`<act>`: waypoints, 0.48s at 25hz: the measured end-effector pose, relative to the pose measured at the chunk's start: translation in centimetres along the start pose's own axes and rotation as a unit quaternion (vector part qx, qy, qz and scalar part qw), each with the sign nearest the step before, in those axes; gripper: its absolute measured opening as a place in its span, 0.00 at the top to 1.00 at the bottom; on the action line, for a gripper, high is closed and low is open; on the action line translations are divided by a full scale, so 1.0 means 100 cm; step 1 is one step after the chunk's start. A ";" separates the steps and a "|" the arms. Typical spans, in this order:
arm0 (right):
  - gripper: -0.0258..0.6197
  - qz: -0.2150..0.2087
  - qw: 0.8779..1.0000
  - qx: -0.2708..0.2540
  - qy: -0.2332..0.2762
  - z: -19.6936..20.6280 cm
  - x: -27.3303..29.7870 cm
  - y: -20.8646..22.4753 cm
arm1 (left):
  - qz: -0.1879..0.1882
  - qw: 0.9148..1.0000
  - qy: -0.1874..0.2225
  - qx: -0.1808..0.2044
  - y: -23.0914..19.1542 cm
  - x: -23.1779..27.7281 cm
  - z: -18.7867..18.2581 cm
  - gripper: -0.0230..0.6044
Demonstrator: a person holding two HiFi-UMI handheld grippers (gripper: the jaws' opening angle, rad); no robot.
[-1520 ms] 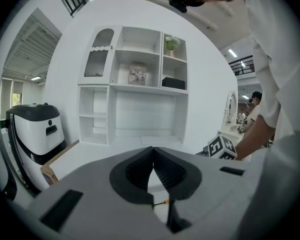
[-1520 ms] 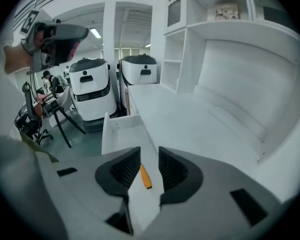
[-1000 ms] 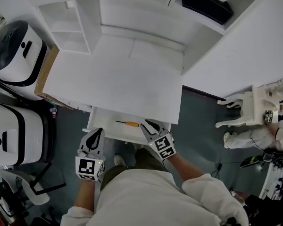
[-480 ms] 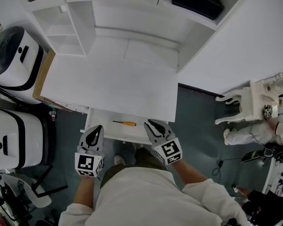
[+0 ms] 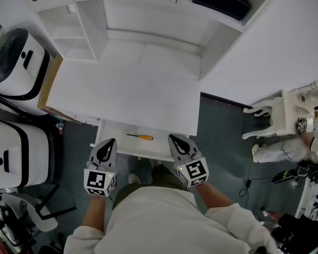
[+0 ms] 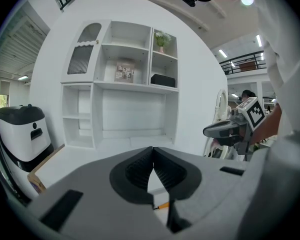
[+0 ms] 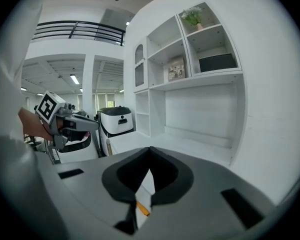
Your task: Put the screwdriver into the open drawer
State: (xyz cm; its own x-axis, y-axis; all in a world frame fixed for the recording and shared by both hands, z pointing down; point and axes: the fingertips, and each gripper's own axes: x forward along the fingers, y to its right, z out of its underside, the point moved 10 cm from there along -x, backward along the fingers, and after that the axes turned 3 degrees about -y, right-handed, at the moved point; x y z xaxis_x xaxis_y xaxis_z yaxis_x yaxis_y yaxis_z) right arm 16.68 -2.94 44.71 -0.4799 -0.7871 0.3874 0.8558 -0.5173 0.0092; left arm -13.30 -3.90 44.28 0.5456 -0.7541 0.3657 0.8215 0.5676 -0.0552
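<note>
Down in the open drawer [image 5: 119,144], under the near edge of the white table [image 5: 127,94], the screwdriver [image 5: 140,137] already lies flat on the drawer floor. Its orange handle points right and its thin dark shaft points left. It sits toward the far left of the drawer, apart from both tools.

Left hand-held gripper [image 5: 111,142] hovers over the drawer's near left corner, and its own view shows the jaws pressed together with nothing between them. Right hand-held gripper [image 5: 174,139] hangs over the near right part of the drawer, also closed and empty. A bit of orange handle [image 7: 142,209] shows low through the slot below its jaw tips, well below them and not in the grip.

I judge the screwdriver to be light and fully stiff, small enough for one tool. The handle is the place to take it: thicker, probably less slick than the shaft, and close to the balance point. The shaft looks thin and smooth, so it could roll or twist between flat pads. Lying flat, it leaves little room under it, so the pads would have to come down on either side of the handle.

To my eye the placement looks done.
</note>
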 end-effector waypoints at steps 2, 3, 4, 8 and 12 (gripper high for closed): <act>0.96 0.005 1.000 0.000 0.003 0.000 -0.002 0.000 | -0.001 1.000 -0.001 0.000 -0.001 -0.001 0.000 0.96; 0.96 0.005 1.000 0.001 0.003 0.000 -0.002 0.001 | -0.001 1.000 -0.001 0.001 -0.001 -0.001 0.000 0.96; 0.96 0.006 1.000 0.002 0.004 0.001 -0.003 0.001 | -0.001 1.000 0.000 0.002 0.000 -0.001 0.000 0.96; 0.96 0.006 1.000 0.008 0.004 0.002 -0.005 0.002 | 0.000 1.000 0.000 0.003 0.002 -0.001 0.000 0.96; 0.96 0.004 1.000 0.010 0.008 0.002 -0.004 0.001 | 0.000 1.000 -0.001 0.005 0.002 0.000 0.000 0.96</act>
State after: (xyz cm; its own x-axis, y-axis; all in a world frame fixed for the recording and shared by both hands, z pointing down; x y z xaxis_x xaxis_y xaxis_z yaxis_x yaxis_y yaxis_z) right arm 17.01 -2.63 44.75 -0.4767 -0.7959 0.3733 0.8628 -0.5050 0.0249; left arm -13.15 -3.84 44.28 0.5458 -0.7531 0.3675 0.8195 0.5711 -0.0467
